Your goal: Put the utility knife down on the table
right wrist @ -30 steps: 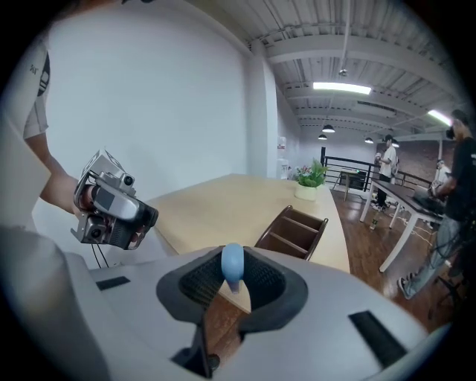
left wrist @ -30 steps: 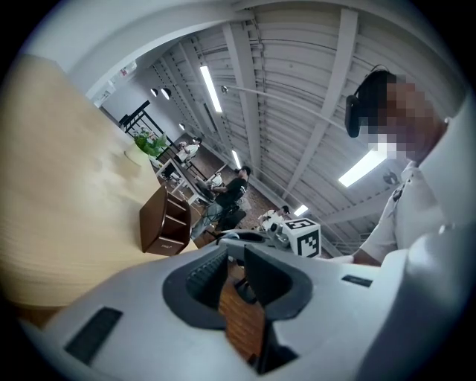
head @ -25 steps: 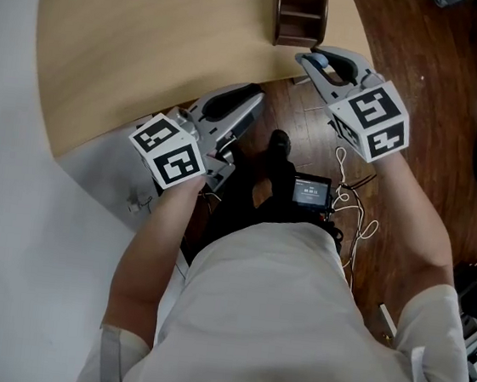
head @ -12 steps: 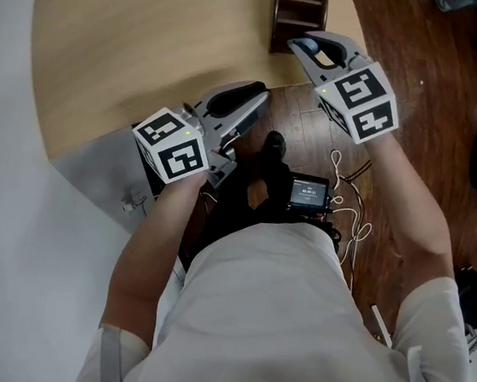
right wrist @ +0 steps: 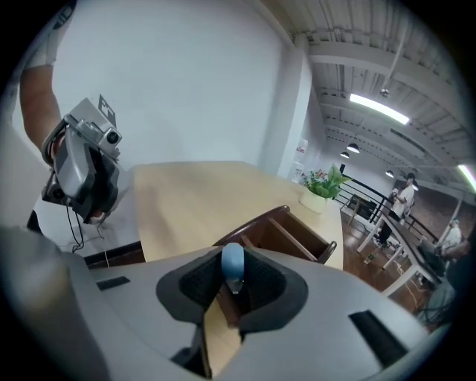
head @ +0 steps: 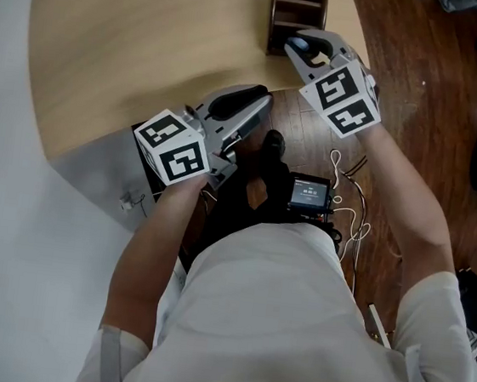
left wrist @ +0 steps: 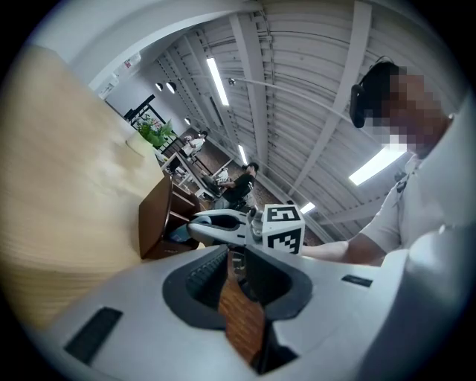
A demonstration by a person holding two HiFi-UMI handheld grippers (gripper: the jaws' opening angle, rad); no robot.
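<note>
Right gripper [head: 299,47] is clamped on the utility knife [right wrist: 233,262]: in the right gripper view its pads press on either side of a slim body whose rounded blue end pokes up between them. In the head view that gripper sits at about one o'clock of the person, its tips over the near edge of the pale wooden table [head: 136,37], with the dark wooden rack [head: 297,13] just beside them at twelve o'clock. Whether the knife touches the tabletop cannot be told, though it looks to be carried above the surface. Left gripper [head: 247,101] lies at about seven o'clock of the right one, at the table's near edge; in the left gripper view its jaws stand a little apart with only floor showing through the gap, so it carries nothing. By these pictures the task is in its early-to-middle part: the knife is in hand and brought to the table, but not yet laid down. What is left, as I judge it, is to lower it onto bare tabletop at about nine to ten o'clock of the tips, clear of the rack, then part the jaws.
</note>
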